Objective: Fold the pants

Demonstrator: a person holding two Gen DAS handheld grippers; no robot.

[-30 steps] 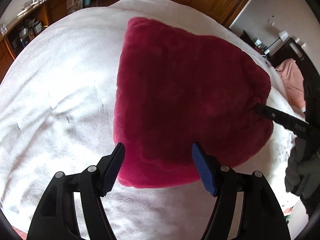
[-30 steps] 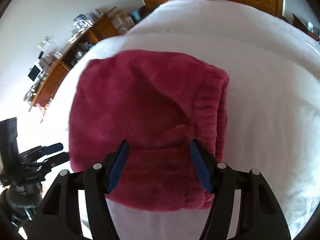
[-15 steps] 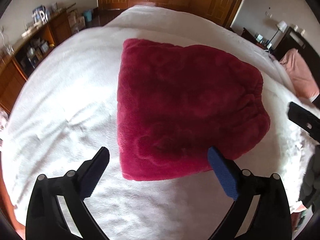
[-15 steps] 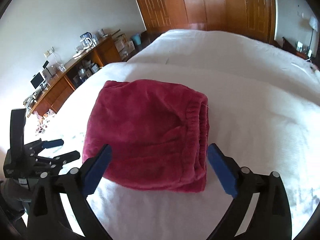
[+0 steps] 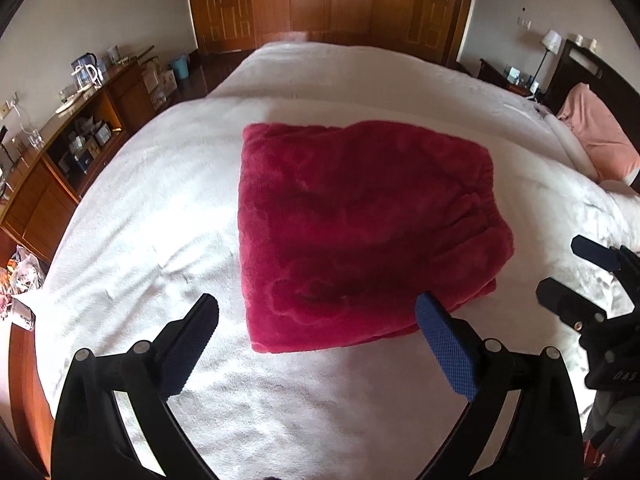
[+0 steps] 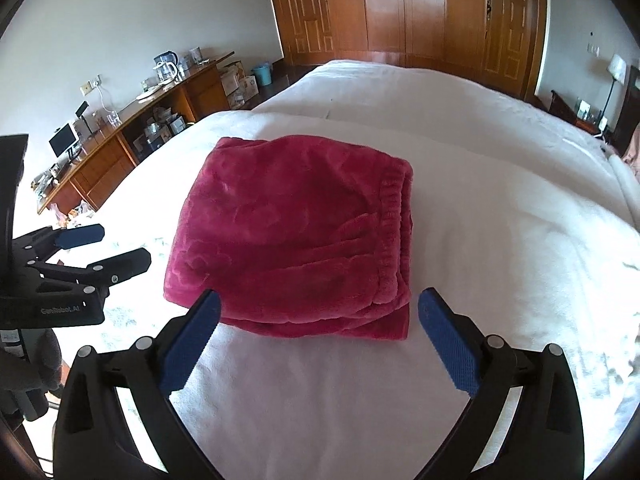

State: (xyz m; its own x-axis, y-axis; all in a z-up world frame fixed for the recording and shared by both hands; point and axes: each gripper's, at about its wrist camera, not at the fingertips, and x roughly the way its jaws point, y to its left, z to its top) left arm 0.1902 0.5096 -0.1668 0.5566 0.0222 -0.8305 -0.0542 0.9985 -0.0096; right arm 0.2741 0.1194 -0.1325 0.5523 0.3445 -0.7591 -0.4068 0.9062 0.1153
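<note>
Dark red fleece pants (image 5: pixel 352 224) lie folded into a thick square on the white bed (image 5: pixel 160 208), elastic waistband on the right side. They also show in the right wrist view (image 6: pixel 296 236). My left gripper (image 5: pixel 316 320) is open and empty, held above the bed just short of the near edge of the pants. My right gripper (image 6: pixel 318 312) is open and empty, also just short of the near edge. Each gripper shows in the other's view: the right one (image 5: pixel 576 280), the left one (image 6: pixel 104 248).
A wooden sideboard (image 6: pixel 132 140) with a kettle and small items runs along the left wall. Wooden doors (image 6: pixel 420 16) stand behind the bed. A pink pillow (image 5: pixel 596 140) lies by the dark headboard at right, next to a nightstand with a lamp (image 5: pixel 550 42).
Both grippers have opened wider and pulled back and up from the folded pants, which now lie untouched and look smaller in both views.
</note>
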